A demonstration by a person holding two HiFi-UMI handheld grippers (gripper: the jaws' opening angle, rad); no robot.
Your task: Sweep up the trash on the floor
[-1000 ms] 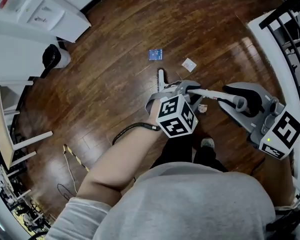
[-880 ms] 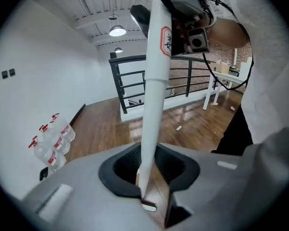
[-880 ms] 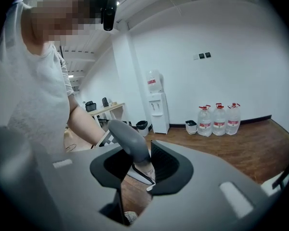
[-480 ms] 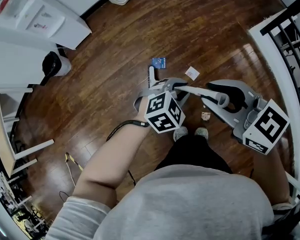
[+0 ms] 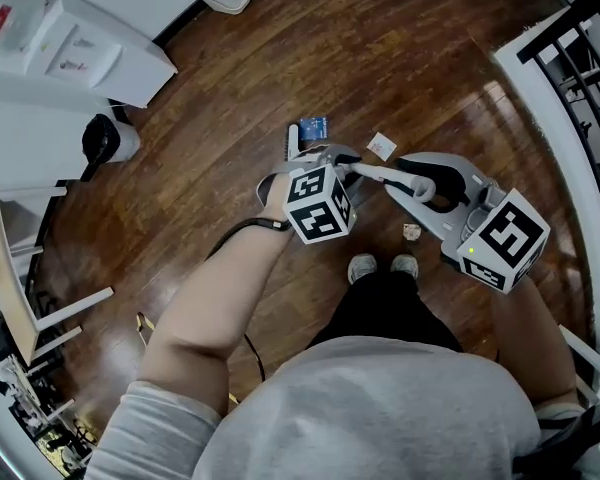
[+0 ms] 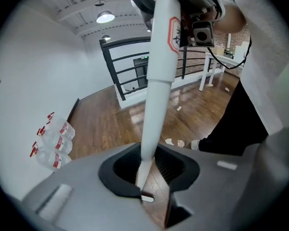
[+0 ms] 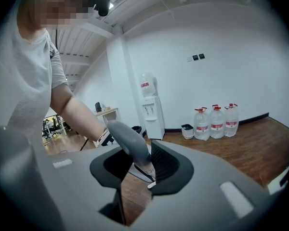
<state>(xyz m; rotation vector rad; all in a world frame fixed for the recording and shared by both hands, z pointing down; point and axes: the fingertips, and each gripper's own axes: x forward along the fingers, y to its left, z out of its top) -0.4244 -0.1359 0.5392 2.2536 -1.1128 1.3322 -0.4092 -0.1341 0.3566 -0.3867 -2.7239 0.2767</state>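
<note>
A broom's white pole (image 5: 372, 175) with a grey grip end (image 5: 427, 179) runs between both grippers in the head view. My left gripper (image 5: 342, 164) is shut on the white pole (image 6: 160, 76), which passes up between its jaws (image 6: 147, 179). My right gripper (image 5: 425, 190) is shut on the grey grip (image 7: 128, 142), pinched at the jaws (image 7: 140, 170). Trash lies on the dark wood floor: a blue packet (image 5: 313, 128) and a white paper scrap (image 5: 382, 146) just beyond the grippers, and a small crumpled bit (image 5: 411, 232) by the person's shoes (image 5: 380, 266). The broom head is hidden under the left gripper.
A white water dispenser (image 5: 75, 38) and black bin (image 5: 104, 120) stand at the upper left, with water bottles (image 7: 215, 121) along the wall. A black railing (image 5: 580, 38) borders the right side. A white table (image 5: 8, 258) and a floor cable (image 5: 142, 330) lie at the left.
Both grippers, with the broom between them, have shifted up and left in the head view toward the blue packet. The right gripper has drawn closer to the left one.
</note>
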